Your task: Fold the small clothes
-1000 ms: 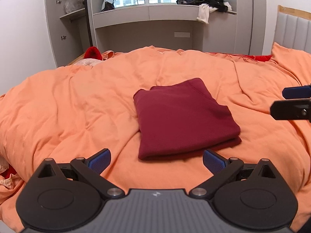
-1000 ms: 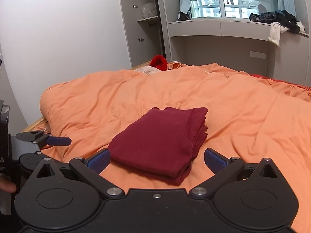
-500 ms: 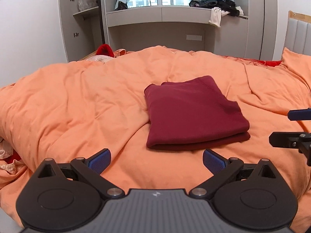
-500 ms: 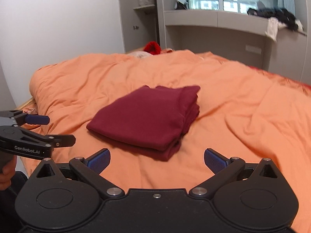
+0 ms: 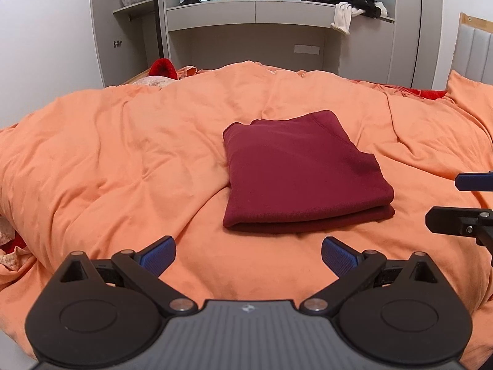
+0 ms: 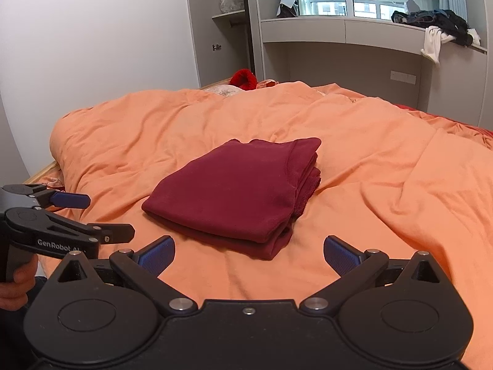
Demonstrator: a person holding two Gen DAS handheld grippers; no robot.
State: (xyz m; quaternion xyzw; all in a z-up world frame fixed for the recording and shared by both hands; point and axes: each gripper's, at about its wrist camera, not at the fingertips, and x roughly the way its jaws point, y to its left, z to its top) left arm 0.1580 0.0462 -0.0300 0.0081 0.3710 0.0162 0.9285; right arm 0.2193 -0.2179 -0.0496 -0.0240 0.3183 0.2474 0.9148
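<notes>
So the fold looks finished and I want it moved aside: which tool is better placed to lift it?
Probably left tool: open, facing the maroon garment's closed folded edge.

A matt dark-red folded cloth garment at frame centre lies on a soft, wrinkled matt orange fabric duvet.

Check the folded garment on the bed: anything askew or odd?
Nothing major. The dark red folded garment lies flat on the orange duvet; its stacked edges on the right side are slightly uneven. Both hand-held grippers are open and clear of it.
</notes>
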